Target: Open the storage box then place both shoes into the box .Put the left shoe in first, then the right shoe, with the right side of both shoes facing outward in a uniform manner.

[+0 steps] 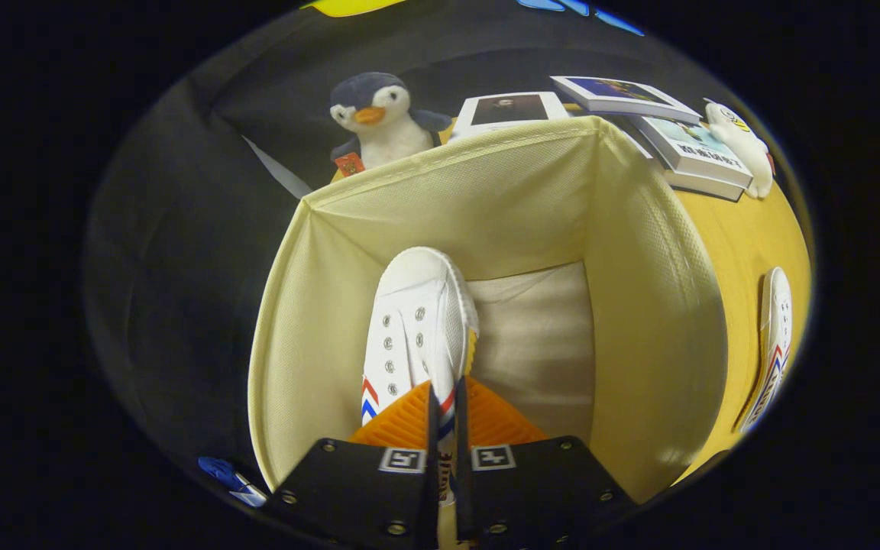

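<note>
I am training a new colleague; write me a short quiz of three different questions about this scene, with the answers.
1. True or false: the fingers are shut on the white shoe above the open storage box.
2. Where does the second shoe lie? A) inside the box B) on the yellow table, outside the box's wall C) on the books
3. Fill in: beyond the box's far wall sits a plush ____.

Key: 1 true; 2 B; 3 penguin.

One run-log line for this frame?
gripper: shut on shoe | shoe: toe-down inside open box | other shoe: outside box, on table
</note>
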Demonstrator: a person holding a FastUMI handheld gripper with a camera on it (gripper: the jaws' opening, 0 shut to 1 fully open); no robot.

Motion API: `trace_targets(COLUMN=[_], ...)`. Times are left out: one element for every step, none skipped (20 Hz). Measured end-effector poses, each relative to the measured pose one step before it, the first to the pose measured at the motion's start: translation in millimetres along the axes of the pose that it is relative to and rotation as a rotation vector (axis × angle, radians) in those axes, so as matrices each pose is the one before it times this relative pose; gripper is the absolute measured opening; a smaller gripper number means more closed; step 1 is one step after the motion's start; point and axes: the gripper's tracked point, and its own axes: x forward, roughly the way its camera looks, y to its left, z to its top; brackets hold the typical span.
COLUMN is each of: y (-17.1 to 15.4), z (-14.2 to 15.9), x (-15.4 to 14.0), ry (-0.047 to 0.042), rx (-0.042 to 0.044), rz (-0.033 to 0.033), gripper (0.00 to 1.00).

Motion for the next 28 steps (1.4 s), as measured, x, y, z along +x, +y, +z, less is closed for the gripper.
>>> trace_targets(y=[8.60,8.87,2.82,1.48,0.04,-0.45,0.40,-1.35,-1.73,-3.73,-5.82,-6.33,-7.93,-8.65,-10.65,-11.22,-10.31,-10.71,-10.38,-10.81,-11.58,-11.32,-12.39,-11.53,-11.07,-11.08,-10.36,-10.64], z=[1.69,3.39,5.12,3.89,3.36,2.55,5.89,4.72,6.84,3.39,5.16,3.19,3.72,3.46,3.20,1.65,2.20,0.45,1.60,0.59,1.18,0.02,0.37,0.05,0.38,-0.82,-0.18,-0.37], x=[-2.07,-6.38,-6.93,-8.35,-6.69,-8.64,-9.37,-10.30,-10.78,-10.47,-9.83,-10.29,-9.09,-8.52,-8.04,-7.50,-6.10,-6.89,-5.81,-5.43,-5.28,-4.31,-4.44,-3.48,-3.21,-3.05,-2.55,-1.64], ry=[-0.00135,-0.01881,-0.02579,-0.02339,-0.01745,-0.01480,-0.02253,-0.02274,-0.01975,-0.01762,-0.01188,-0.01239,-0.01123,-0.01233,-0.00882,-0.00871,-0.00718,-0.00534,-0.00611,-0.00445,-0.00476,-0.00361,-0.00135,-0.00138,0.00004,0.00154,0.00005,0.00084], rx=[-0.00613,-0.00701,-0.01428,-0.01635,-0.01689,-0.02001,-0.02102,-0.02035,-0.01538,-0.01401,-0.00919,-0.00030,0.00586,0.00690,0.00527,0.00471,0.00474,0.00642,0.00661,0.00486,0.00405,0.00437,0.00268,0.00097,0.00023,0.00227,0.00352,0.00298], rz=[0.05113,0.04350,0.01763,0.01418,0.00507,0.00373,0.00684,0.00398,0.00287,-0.00259,-0.00510,-0.00411,-0.00520,-0.00710,-0.01355,-0.01394,-0.01137,-0.01149,-0.01102,-0.01172,-0.01171,-0.01431,-0.01781,-0.01664,-0.01398,-0.01346,-0.01265,-0.01448], gripper=[0.16,0.34,0.49,0.72,0.95,0.96,0.97,0.97,0.98,0.98,0.98,0.98,0.98,0.98,0.98,0.98,0.98,0.98,0.98,0.98,0.98,0.98,0.98,0.98,0.98,0.98,0.98,0.98])
